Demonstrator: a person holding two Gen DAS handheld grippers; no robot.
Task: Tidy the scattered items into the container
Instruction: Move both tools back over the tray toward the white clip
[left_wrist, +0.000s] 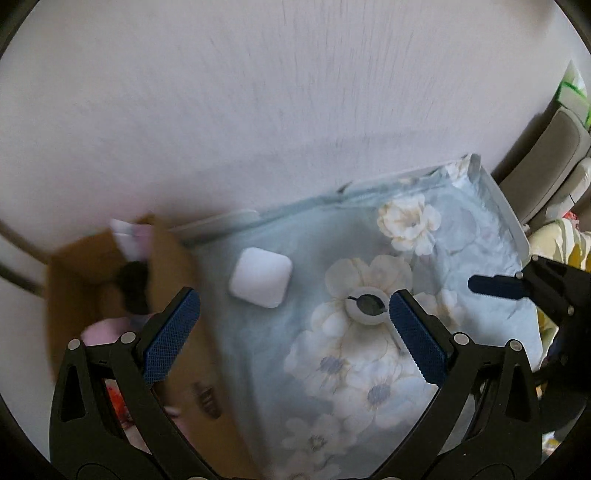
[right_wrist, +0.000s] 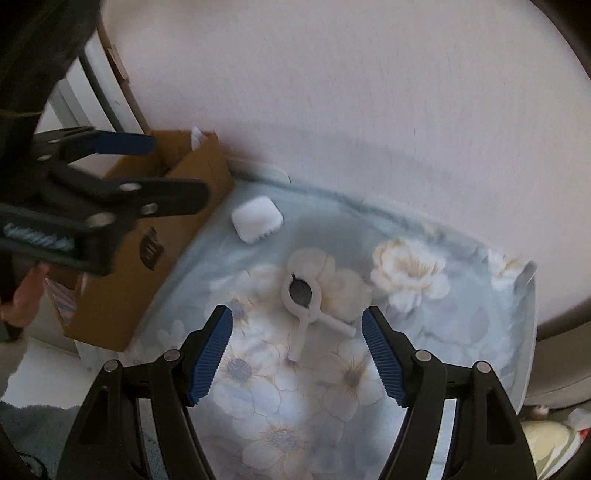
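From the left wrist, the cardboard box (left_wrist: 110, 295) at the left already holds several things: a dark item, something pink and a pale packet standing at its far wall, all blurred. Two items lie outside it on the flower-patterned bench (left_wrist: 332, 369): a white rounded case (left_wrist: 260, 281) just beside the box and a white ring-shaped clip (left_wrist: 367, 306) further right. The left claw (left_wrist: 293, 332) stands wide open and empty, its right pad near the clip. The right claw (left_wrist: 495, 286) reaches in from the right edge.

From the right wrist, the right claw (right_wrist: 297, 354) is also open with nothing in it, the clip (right_wrist: 303, 295) lying just ahead between its fingers. The case (right_wrist: 256, 218) sits beyond, near the box (right_wrist: 122, 295). The left claw (right_wrist: 110, 177) hangs over the box's near side and could crowd that approach. The task looks partly done.
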